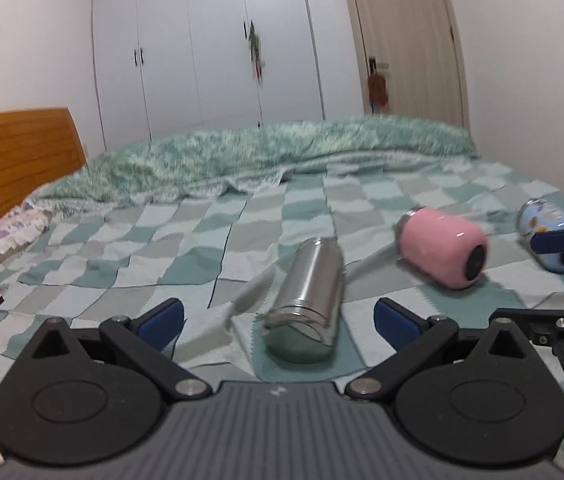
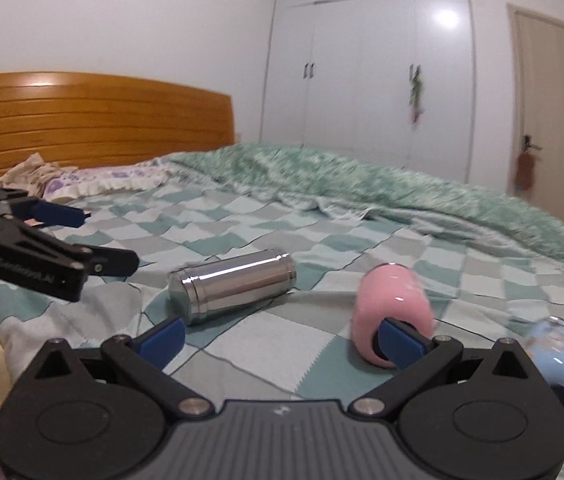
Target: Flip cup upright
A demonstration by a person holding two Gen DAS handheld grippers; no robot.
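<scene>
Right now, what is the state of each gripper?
Left gripper: open, holding nothing.
Right gripper: open, holding nothing.

I am wearing matte black linkage arms on my left gripper (image 1: 278,322), pinned with silver round screws, ending in blue flat finger pads (image 1: 161,317). A grey ribbed body is sitting between two black rounded housings. My right gripper (image 2: 281,338) is showing identical parts.

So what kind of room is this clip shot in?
A bedroom, by the look of it: a bed with a checked green quilt and wooden headboard, a pillow by it, and tall white wardrobes along the far wall beside a door.
</scene>
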